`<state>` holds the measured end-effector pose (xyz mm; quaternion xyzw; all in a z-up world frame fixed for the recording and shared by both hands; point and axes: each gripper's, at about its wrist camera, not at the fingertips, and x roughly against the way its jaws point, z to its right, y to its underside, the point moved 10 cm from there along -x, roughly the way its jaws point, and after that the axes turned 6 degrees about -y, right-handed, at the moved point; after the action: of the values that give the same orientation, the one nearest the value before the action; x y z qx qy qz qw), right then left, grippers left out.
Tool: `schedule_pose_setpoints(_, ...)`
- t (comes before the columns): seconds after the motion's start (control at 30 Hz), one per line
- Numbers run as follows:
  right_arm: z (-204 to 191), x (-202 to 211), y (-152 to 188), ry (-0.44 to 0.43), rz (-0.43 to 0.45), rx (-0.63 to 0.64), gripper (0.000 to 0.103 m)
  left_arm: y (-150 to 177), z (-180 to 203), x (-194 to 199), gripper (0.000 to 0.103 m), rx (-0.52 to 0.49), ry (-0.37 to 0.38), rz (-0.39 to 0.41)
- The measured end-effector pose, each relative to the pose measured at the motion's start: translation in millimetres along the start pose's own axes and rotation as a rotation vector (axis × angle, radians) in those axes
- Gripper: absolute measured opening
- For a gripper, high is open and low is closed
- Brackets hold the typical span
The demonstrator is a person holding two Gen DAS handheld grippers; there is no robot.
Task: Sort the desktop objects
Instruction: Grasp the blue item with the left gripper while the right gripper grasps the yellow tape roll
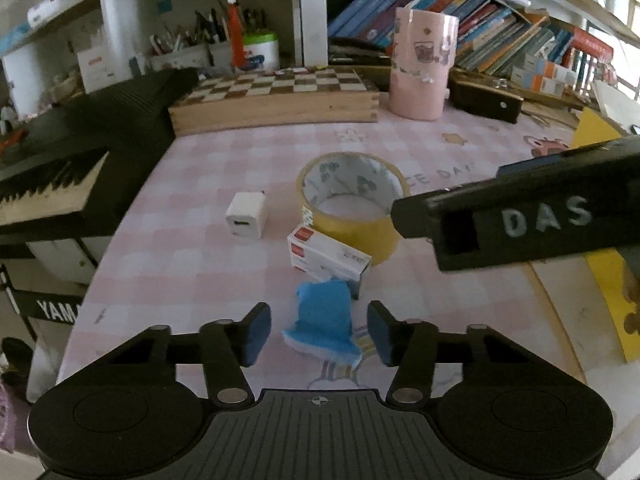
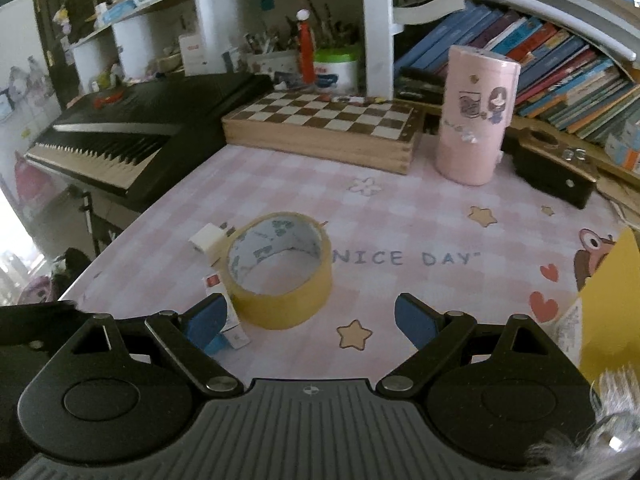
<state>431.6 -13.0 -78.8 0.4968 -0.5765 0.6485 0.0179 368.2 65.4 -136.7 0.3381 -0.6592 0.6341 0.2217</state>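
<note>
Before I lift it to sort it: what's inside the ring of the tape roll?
Inside the tape roll only the pink checked desk mat shows through the hole, below the printed inner liner. Nothing sits in it. Its near inner wall is hidden by the rim.

The left gripper point(image 1: 319, 332) straddles a blue eraser point(image 1: 323, 322) on the pink checked worktop point(image 1: 192, 264), fingers point(image 1: 256, 334) not touching it. Beyond lie a white box point(image 1: 326, 256), a tape roll point(image 1: 352, 204) and a charger point(image 1: 245, 220).

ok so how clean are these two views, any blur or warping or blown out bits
Left wrist view: strong fisheye bend at the edges, dim bookshelf, blue item between the left gripper pads fairly sharp. Right wrist view: same bending, keyboard curved, bright washed-out patch at the left edge, tape roll clear.
</note>
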Motion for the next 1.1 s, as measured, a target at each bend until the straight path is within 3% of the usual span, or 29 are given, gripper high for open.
schedule_pose_setpoints(0.13, 1, -5, 1, -0.007, -0.012, -0.001, 0.092, 0, -1, -8, 0.038, 0.02, 0.015, -0.013)
schedule_pose_setpoints(0.33, -2, -23, -6, -0.025, -0.028, 0.029, 0.092, 1, -1, -1, 0.028, 0.008, 0.009, -0.009)
schedule_pose_setpoints(0.73, -13, -78, -19, -0.062, -0.078, 0.063, 0.094, -5, -28, 24, 0.027, 0.067, -0.048, 0.021)
schedule_pose_setpoints(1.1, -8, -88, -21, -0.071, -0.088, 0.03, 0.085, -4, -37, 28, 0.027, 0.105, -0.049, 0.023)
